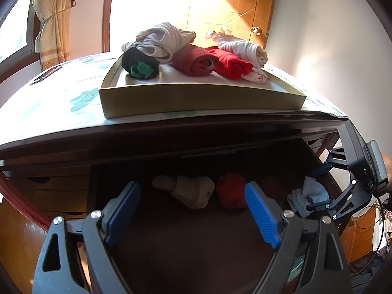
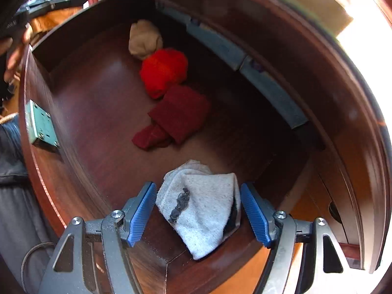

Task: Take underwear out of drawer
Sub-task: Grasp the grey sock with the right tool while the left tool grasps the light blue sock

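While straddling grey garment (image 2: 203, 208), right gripper (image 2: 198, 210) agape

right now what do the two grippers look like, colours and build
Both match: the left gripper and right gripper have blue ribbed pads on dark grey linkage arms with triangular cut-outs and round silver pivot screws. Seen from the left wrist, the right gripper's black body shows a small green light.

- In the drawer (image 2: 103, 112), four rolled garments (image 2: 180, 116) run in a line from 12 toward 6 o'clock.
- The nearest bundle (image 2: 203, 205) lies between the right gripper (image 2: 198, 210) fingers.
- A tray (image 1: 196, 98) of rolls sits on the tabletop (image 1: 61, 103) above.
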The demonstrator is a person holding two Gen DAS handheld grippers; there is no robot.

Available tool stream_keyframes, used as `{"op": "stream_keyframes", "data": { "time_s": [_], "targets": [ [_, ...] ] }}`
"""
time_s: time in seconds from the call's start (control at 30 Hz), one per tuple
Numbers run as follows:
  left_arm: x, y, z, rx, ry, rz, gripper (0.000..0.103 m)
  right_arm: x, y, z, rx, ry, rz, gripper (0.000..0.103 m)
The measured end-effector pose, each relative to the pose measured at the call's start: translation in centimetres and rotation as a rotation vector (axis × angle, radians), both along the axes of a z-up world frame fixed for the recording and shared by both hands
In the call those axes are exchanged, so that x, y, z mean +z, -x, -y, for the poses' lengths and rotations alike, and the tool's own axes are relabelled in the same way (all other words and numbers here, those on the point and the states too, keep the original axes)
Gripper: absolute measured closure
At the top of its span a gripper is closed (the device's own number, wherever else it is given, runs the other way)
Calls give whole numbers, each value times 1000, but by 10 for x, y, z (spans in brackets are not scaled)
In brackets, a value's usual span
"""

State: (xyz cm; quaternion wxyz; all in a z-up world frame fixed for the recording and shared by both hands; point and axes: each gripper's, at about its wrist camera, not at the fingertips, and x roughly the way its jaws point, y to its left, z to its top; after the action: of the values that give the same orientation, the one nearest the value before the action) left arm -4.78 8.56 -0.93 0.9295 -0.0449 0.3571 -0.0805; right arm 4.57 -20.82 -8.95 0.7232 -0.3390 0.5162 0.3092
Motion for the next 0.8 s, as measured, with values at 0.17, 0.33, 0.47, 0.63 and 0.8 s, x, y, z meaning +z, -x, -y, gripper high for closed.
{"op": "stream_keyframes", "data": {
  "time_s": [0.17,0.33,0.47,0.63,0.8],
  "targets": [
    [-1,-1,1,-5,-6,-7,12,-12,-7,-8,3,56,-42,30],
    [-3,-2,4,-17,-15,-19,12,-24,-13,-10,9,90,-78,30],
    [-4,-2,5,-26,-20,-27,12,-31,-13,-14,24,114,-91,31],
    [-5,-3,6,-30,-22,-33,12,-43,-7,-27,49,140,-94,45],
    [-7,-6,10,-55,-43,-42,12,-26,-6,-15,11,41,-81,75]
  ]
}}
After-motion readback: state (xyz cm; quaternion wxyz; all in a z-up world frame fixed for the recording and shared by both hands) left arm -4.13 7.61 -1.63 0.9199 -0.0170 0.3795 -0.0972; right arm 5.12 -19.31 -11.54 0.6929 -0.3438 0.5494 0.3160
